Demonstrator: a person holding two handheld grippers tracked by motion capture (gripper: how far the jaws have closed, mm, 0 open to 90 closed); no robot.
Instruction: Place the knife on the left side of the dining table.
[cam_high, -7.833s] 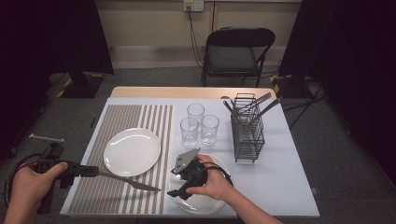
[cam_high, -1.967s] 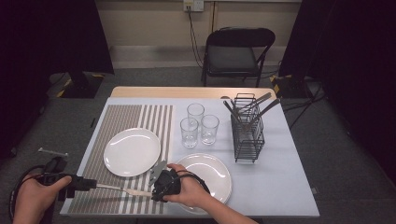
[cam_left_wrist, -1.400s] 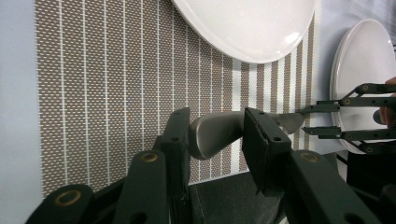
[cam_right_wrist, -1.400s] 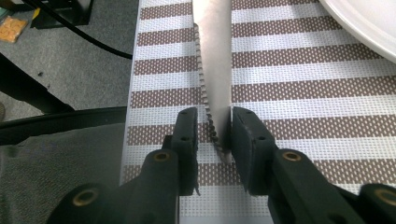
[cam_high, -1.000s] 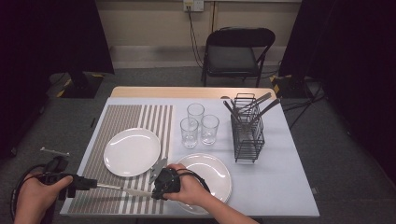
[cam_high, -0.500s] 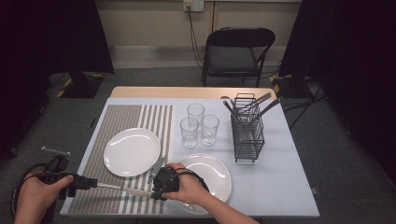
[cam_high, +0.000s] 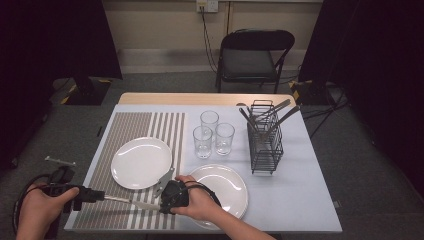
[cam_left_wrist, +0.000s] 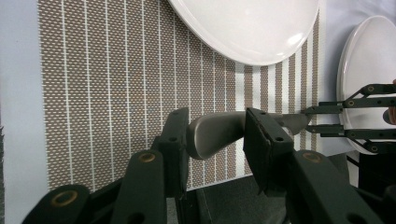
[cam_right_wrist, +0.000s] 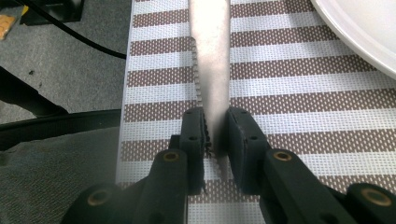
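Bridging both hand-held grippers: knife.

The table has a pale blue-grey cover. On its left part lies a brown and white striped placemat, with one white plate on it. A second white plate, three drinking glasses and a black wire cutlery rack stand directly on the cover.

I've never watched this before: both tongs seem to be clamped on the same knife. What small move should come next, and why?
Probably one of the tongs should let go. The left tongs grip the knife by its handle, the right tongs pinch its blade, above the striped mat. With both holding, neither hand can carry it away to set it down by a plate.
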